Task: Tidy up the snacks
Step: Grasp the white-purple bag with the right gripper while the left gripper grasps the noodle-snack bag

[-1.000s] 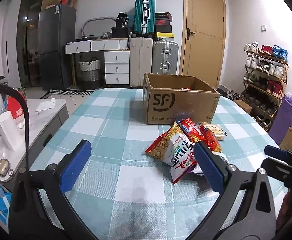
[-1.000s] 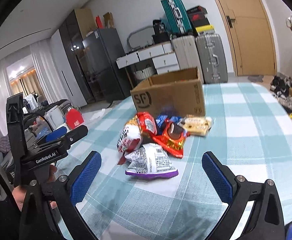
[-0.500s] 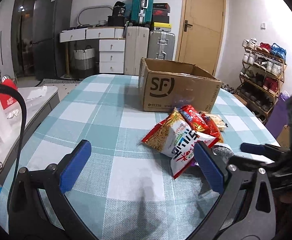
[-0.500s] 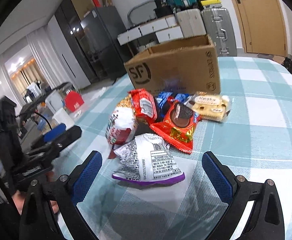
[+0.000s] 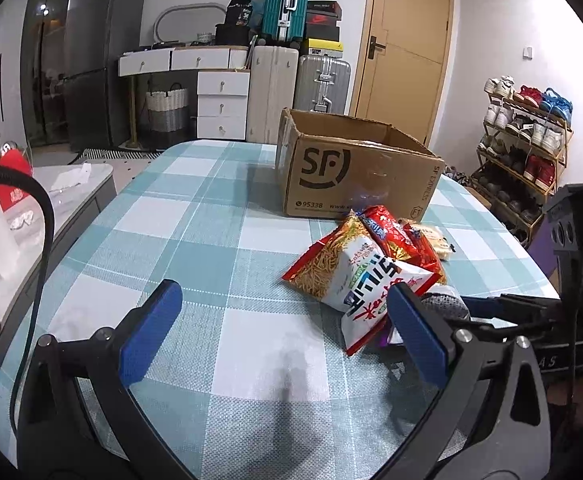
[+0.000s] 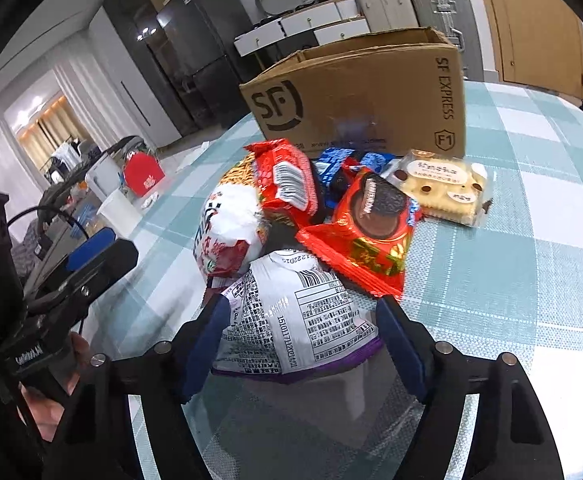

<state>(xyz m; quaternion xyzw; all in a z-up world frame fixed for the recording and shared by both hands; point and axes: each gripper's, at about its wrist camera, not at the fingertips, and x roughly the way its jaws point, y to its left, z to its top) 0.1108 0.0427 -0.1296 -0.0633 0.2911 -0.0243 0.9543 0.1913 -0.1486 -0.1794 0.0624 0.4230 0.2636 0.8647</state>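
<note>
The right gripper [image 6: 299,344] has come down and forward onto the near edge of the snack pile since a second ago, when it hung back with the whole heap well ahead of its wide-spread blue pads. Its jaws are closing now, and the white packet with the purple edge [image 6: 295,320] lies between them; the left pad looks to be touching the packet's side, though whether the right pad presses on it yet is hard to tell from this angle. The packet rests flat on the checked tablecloth [image 6: 511,280], just in front of the orange-red biscuit packet [image 6: 371,236] and beside the white and red noodle-snack bag [image 6: 227,224]. Behind these lie a red packet [image 6: 287,184], a blue one [image 6: 335,164] half buried, and a pale tray of cakes [image 6: 443,188], all bunched close against the front of the cardboard box [image 6: 371,92], which stands open-topped on the table as before. The left gripper [image 5: 283,328] has barely shifted; it hovers over bare cloth left of the pile with its fingers wide apart and nothing between them. In its view the right gripper's dark frame has pushed in further from the right edge.
</note>
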